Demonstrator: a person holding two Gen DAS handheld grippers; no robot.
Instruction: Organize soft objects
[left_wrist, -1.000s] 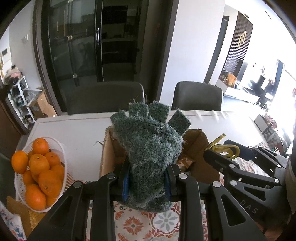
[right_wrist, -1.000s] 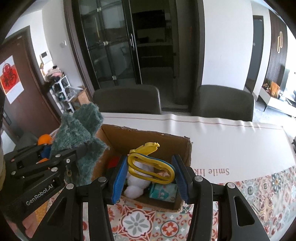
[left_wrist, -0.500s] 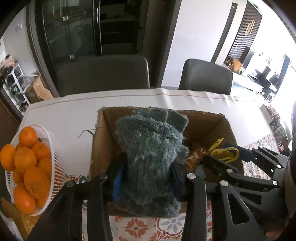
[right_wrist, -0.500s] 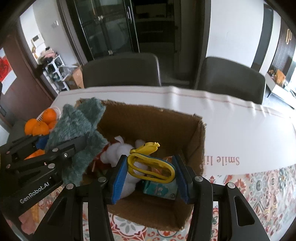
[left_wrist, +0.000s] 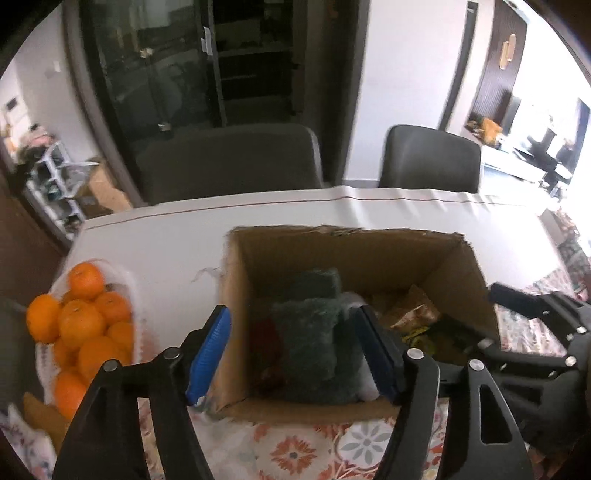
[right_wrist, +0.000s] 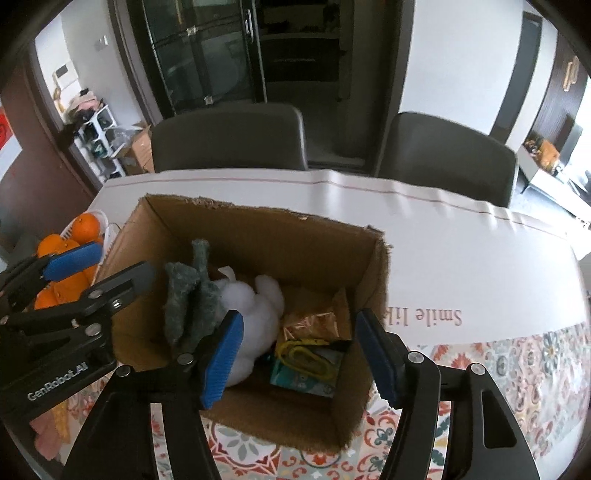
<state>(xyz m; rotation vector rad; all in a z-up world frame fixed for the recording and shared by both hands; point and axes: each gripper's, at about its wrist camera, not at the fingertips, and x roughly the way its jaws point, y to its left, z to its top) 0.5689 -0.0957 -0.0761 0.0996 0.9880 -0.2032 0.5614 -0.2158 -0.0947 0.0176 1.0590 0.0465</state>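
Both hand-held grippers opening over the cardboard box (right_wrist: 258, 236): left hand-held gripper (left_wrist: 295, 350) w/ green glove (left_wrist: 310, 332) loose between jaws, right hand-held gripper (right_wrist: 299, 354) above yellow clip (right_wrist: 303, 356), nothing gripped.

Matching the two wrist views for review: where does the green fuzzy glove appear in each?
Left wrist: green fuzzy glove at lower centre, inside the cardboard box.
Right wrist: left of centre, beside the white plush toy.
Shared landmark: the oranges, at left in both views.
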